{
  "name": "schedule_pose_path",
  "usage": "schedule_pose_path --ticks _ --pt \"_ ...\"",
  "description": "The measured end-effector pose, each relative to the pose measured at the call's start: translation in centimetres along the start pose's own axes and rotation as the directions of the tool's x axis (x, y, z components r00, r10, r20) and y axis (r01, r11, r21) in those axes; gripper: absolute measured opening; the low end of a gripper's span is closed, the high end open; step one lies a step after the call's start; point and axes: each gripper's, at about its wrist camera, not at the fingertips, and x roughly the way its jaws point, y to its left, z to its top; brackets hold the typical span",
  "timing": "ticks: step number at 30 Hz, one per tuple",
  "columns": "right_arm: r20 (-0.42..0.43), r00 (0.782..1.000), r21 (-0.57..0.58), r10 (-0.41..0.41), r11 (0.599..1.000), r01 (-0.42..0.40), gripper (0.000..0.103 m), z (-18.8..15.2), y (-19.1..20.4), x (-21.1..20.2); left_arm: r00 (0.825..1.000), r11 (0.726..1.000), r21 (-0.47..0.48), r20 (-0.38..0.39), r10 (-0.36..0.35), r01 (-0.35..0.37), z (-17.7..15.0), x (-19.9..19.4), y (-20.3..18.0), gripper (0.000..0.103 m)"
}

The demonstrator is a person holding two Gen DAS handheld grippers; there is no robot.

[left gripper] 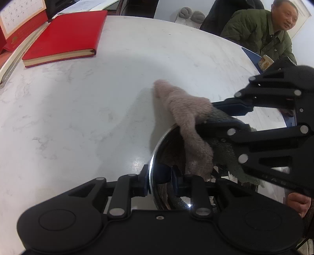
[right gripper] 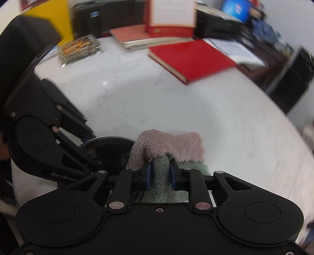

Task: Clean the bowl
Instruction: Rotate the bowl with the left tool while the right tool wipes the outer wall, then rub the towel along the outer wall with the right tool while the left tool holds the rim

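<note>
Left tongs [left gripper: 160, 182] clamp the bowl [left gripper: 157, 157] rim: one blue pad outside the wall, one inside, steel pinched between them. Bowl is shiny steel and sits on the white marbled desk [left gripper: 88, 117] at the near edge, right under the left camera. Right tongs [right gripper: 159, 174] are clenched on the cloth [right gripper: 166, 145], the green pile bunched tight between the blue pads [right gripper: 148, 172]. Cloth is two-tone, pink on one face, grey-green on the other. In the left view the right tongs [left gripper: 204, 115] come in from the right with the cloth [left gripper: 188, 117] draped over the far rim of the bowl, one pink flap hanging down inside, another corner sticking out over the desk beyond. In the right view the bowl [right gripper: 109, 149] shows as a dark round opening just left of the cloth, with the left tongs [right gripper: 94, 157] reaching onto its rim from the left. A hand [left gripper: 299, 202] is at the right edge of the left view, under the right tool. Red book [left gripper: 64, 37] lies on the desk well apart from the bowl, a desk calendar [left gripper: 19, 17] behind it. A person in a green jacket [left gripper: 261, 31] sits at the far side. Right view is motion-blurred in the background.
</note>
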Motion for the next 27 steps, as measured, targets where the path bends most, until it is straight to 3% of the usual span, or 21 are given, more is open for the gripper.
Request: schedule_pose_path --ticks 6,9,11,16,18,20,21,23,27 --pt "0.024 1.0 0.176 0.016 0.984 -0.02 0.02 -0.7 -1.1 0.1 1.0 1.0 -0.026 0.022 0.014 -0.014 -0.2 0.1 -0.2 0.023" --pt "0.038 0.999 0.387 0.03 0.921 -0.043 0.019 -2.8 -2.7 -0.4 0.999 0.999 -0.038 0.028 0.016 -0.015 -0.3 0.1 -0.2 0.023" --pt "0.041 0.998 0.46 0.037 0.887 -0.052 0.016 -3.7 -3.1 -0.4 0.999 0.999 -0.048 0.03 0.013 -0.012 -0.3 0.1 -0.1 0.023" --pt "0.067 0.996 0.677 0.052 0.731 -0.084 0.016 -7.3 -3.6 -1.2 0.999 0.996 -0.083 0.045 0.016 -0.013 -0.4 0.0 0.0 0.024" --pt "0.089 0.994 0.779 0.056 0.619 -0.105 0.016 -9.0 -3.5 -1.5 0.998 0.995 -0.097 0.054 0.019 -0.014 -0.5 0.0 -0.1 0.024" --pt "0.107 0.992 0.839 0.059 0.531 -0.122 0.017 -10.1 -3.5 -1.6 0.998 0.994 -0.108 0.062 0.021 -0.014 -0.5 0.0 -0.1 0.025" --pt "0.112 0.992 0.853 0.06 0.506 -0.127 0.017 -10.4 -3.4 -1.6 0.998 0.993 -0.114 0.065 0.022 -0.014 -0.5 0.0 -0.1 0.026" --pt "0.112 0.992 0.864 0.062 0.487 -0.128 0.017 -10.6 -3.4 -1.5 0.997 0.992 -0.122 0.073 0.029 -0.02 -0.6 0.0 -0.2 0.026" --pt "0.086 0.995 0.836 0.056 0.539 -0.103 0.017 -9.7 -3.4 -1.4 0.996 0.991 -0.127 0.081 0.048 -0.038 -1.0 -0.3 -0.5 0.025"
